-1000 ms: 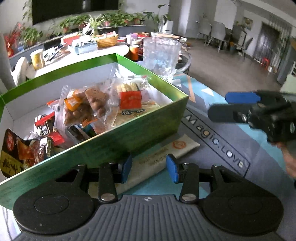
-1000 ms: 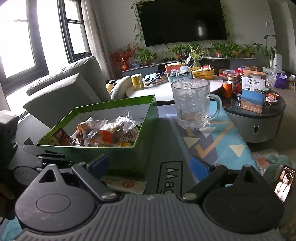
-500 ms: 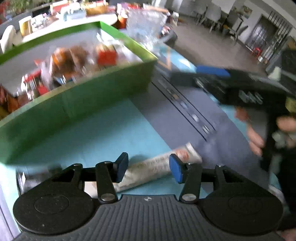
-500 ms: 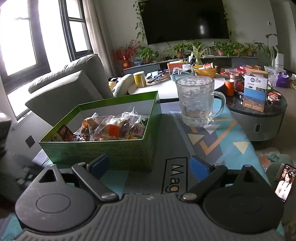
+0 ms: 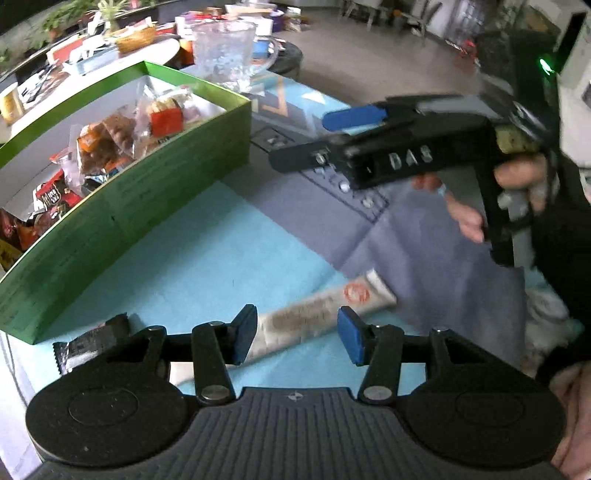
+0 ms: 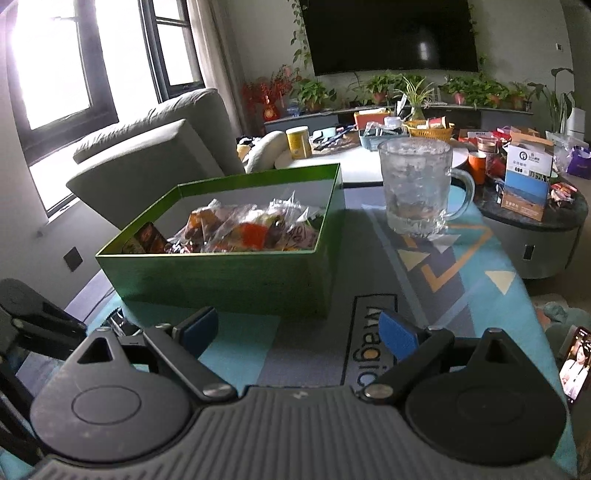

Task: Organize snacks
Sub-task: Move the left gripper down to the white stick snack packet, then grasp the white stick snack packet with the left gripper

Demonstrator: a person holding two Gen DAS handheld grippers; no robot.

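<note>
Home living room (sofa [image 6: 155,155], television [image 6: 391,35])

Snack-filled green box [image 6: 236,273] beside glass mug [image 6: 417,188]

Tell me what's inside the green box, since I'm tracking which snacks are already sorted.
The green box holds a heap of wrapped snacks, clear, orange and red packets. Whatever lies beneath that heap is covered.

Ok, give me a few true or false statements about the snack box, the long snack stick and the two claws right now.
1. The green box holds wrapped snacks. True.
2. The long snack stick lies inside the box. False: it lies on the mat outside it.
3. The left claw is clamped on the stick. False: its pads stand apart over it.
4. The right claw holds nothing. True.
5. The glass mug lies on its side. False: it stands upright.
</note>
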